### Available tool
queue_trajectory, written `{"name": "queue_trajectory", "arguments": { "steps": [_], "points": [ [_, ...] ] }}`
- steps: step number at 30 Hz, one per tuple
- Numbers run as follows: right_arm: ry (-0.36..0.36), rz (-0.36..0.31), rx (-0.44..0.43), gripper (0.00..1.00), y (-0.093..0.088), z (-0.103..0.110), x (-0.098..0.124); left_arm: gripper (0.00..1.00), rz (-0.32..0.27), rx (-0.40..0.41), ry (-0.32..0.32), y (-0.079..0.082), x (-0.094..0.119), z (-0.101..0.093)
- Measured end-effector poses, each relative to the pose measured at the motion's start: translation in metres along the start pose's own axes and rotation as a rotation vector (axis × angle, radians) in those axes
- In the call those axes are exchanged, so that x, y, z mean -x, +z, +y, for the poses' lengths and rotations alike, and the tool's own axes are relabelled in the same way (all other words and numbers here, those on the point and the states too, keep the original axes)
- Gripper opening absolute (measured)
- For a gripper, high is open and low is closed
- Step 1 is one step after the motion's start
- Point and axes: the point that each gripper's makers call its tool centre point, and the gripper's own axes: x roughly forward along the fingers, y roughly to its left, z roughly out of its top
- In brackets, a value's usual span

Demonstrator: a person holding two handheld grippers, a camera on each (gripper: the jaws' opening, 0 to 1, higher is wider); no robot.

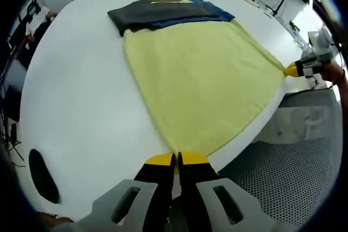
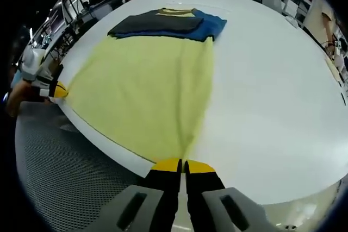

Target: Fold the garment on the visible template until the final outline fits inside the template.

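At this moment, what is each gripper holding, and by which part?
Both hold the yellow garment at its near hem: the left gripper is shut on one hem corner, the right gripper on the opposite corner.

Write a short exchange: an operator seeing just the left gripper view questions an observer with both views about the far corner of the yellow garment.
Operator: Is the right gripper truly gripping its corner?
Observer: Yes. The right gripper has its jaws shut together on the corner of the yellow garment.
Operator: How does the cloth lie there?
Observer: A raised crease runs from the jaws up along that side edge.
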Motion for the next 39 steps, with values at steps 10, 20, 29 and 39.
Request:
{"name": "queue_trajectory", "arguments": {
  "steps": [10, 20, 29, 39],
  "points": [
    [0.023, 0.039, 0.030, 0.00, -0.010, 0.008, 0.003, 0.02, 0.013, -0.026, -0.008, -0.009, 0.002, -0.004],
    [0.043, 0.069, 0.051, 0.00, -0.019, 0.013, 0.006, 0.02, 0.045, -0.045, -0.012, -0.017, 0.004, -0.007],
    [0.057, 0.093, 0.061, 0.00, -0.028, 0.017, 0.007, 0.02, 0.054, -0.039, -0.010, -0.025, 0.005, -0.010],
    [0.066, 0.083, 0.064, 0.00, -0.027, 0.018, 0.012, 0.02, 0.052, -0.035, -0.006, -0.025, 0.008, -0.012]
  ]
}}
